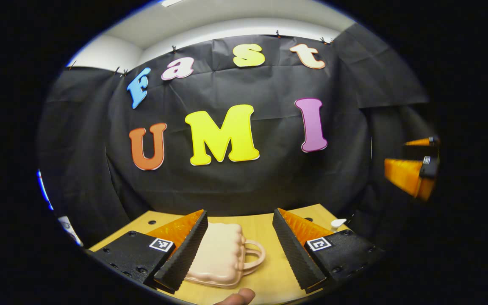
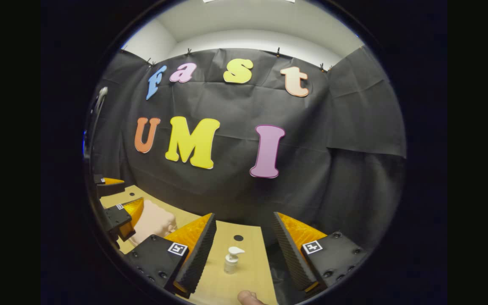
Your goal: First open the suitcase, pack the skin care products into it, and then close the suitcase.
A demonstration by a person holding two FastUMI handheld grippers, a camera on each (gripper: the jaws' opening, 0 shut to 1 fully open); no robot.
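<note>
A light wooden table (image 1: 265, 228) stands against the booth's black cloth wall. Nearest in the left gripper view, the left gripper (image 1: 239, 250) hangs with its jaws spread wide and nothing between them, poised above the closed pale pink suitcase (image 1: 218, 254), which lies flat near the table's front edge with its handle (image 1: 254, 254) turned toward the table's middle. In the right gripper view, the right gripper (image 2: 244, 250) is likewise released and empty, framing a small white pump bottle (image 2: 231, 259) that stands upright towards the table's right edge, well apart from the suitcase. The step in hand is judged to be opening the suitcase. To do it well, the left gripper should descend squarely and pinch the lid's free edge, while the right steadies the base, so the light case does not slide. The latch is not discernible.
</note>
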